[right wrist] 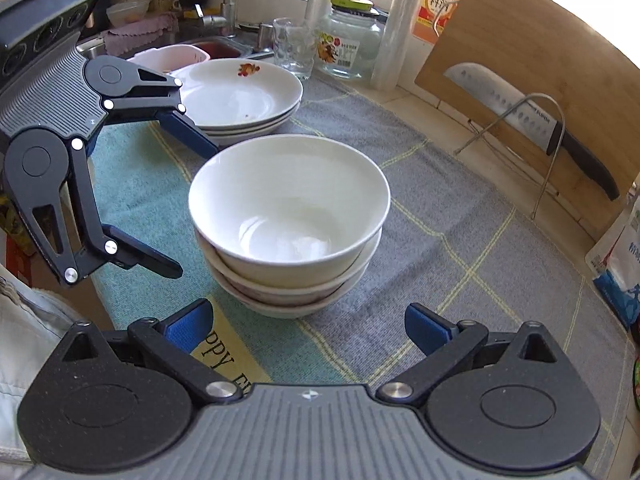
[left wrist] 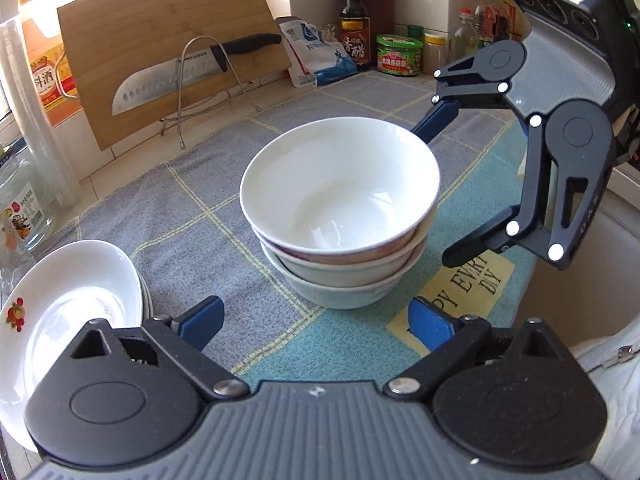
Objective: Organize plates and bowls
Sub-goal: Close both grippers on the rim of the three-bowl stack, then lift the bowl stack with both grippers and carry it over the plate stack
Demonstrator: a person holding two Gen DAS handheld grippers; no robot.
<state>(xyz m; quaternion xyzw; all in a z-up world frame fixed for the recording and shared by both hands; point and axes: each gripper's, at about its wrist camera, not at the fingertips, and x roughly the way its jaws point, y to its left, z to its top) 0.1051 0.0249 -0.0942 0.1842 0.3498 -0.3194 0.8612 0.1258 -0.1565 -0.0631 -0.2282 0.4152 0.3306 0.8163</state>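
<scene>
Centrally on a kitchen surface [left wrist: 360,80], three white bowls [left wrist: 340,208] sit nested in one stack on a grey and teal checked cloth [left wrist: 180,208], the top bowl empty, glossy and catching window light. The middle bowl shows a reddish band below its rim, and the lowest is pale with a rounded foot. Near the stack, a pile of shallow white plates [right wrist: 240,92] stands on the same cloth; three rims can be counted in the right wrist view, and the top plate carries a small fruit print by its edge.

Two grippers flank the bowls. The left gripper [left wrist: 316,324] hovers just short of the stack, jaws wide apart and nothing between its blue pads. The right gripper [right wrist: 308,326] is likewise spread fully, empty, with the bowls lying just ahead of its fingertips and untouched.

Behind, one wooden cutting board [left wrist: 160,40] leans against the wall, with one black-handled knife [left wrist: 180,76] resting in a wire rack [left wrist: 204,80] before it. One dark sauce bottle [left wrist: 354,20], one green-lidded jar [left wrist: 400,54] and one blue and white bag [left wrist: 316,52] line the back. One clear drinking glass [right wrist: 294,48] and one large glass jar [right wrist: 348,44] stand beyond the plates.
</scene>
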